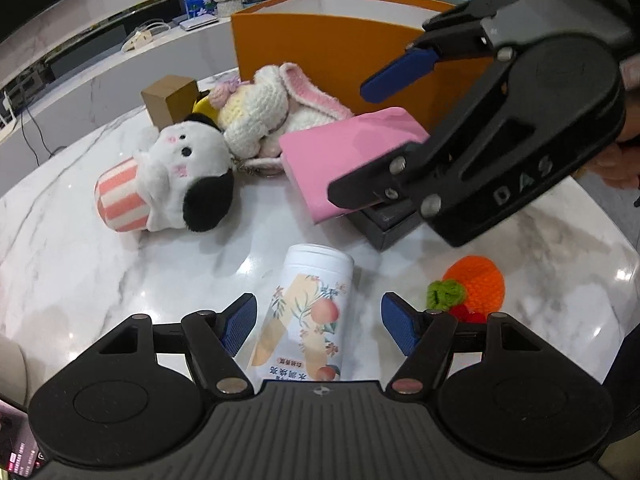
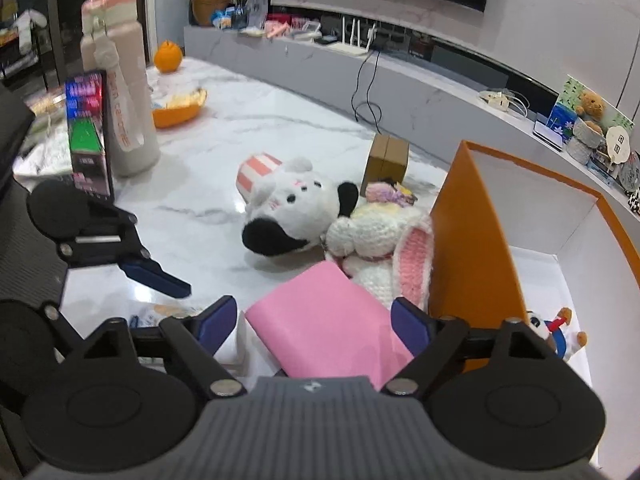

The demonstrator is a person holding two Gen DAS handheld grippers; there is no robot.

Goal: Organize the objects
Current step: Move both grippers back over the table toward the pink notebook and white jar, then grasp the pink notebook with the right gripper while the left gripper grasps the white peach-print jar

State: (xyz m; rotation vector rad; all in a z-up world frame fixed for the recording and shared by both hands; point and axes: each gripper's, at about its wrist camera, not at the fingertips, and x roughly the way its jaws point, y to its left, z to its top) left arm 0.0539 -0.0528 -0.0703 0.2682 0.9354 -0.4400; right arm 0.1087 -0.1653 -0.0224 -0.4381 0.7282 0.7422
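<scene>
My left gripper (image 1: 318, 322) is open, its fingers on either side of a white canister (image 1: 308, 320) with a peach print lying on the marble table (image 1: 80, 260). My right gripper (image 2: 312, 322) is open around a pink box (image 2: 324, 324); in the left wrist view it (image 1: 380, 132) hangs over that pink box (image 1: 344, 152), which rests on a dark box (image 1: 384, 220). A black-and-white plush (image 1: 180, 172), a knitted bunny (image 1: 264, 108) and a knitted orange (image 1: 476, 284) lie on the table. An orange bin (image 2: 472, 216) holds a small toy (image 2: 556, 332).
A brown carton (image 1: 170, 98) stands behind the plushes. In the right wrist view a tall water bottle (image 2: 120, 92), a phone (image 2: 88, 136), an orange (image 2: 168, 56) and orange peel (image 2: 180, 108) sit at the far left. A marble counter with clutter runs behind the table.
</scene>
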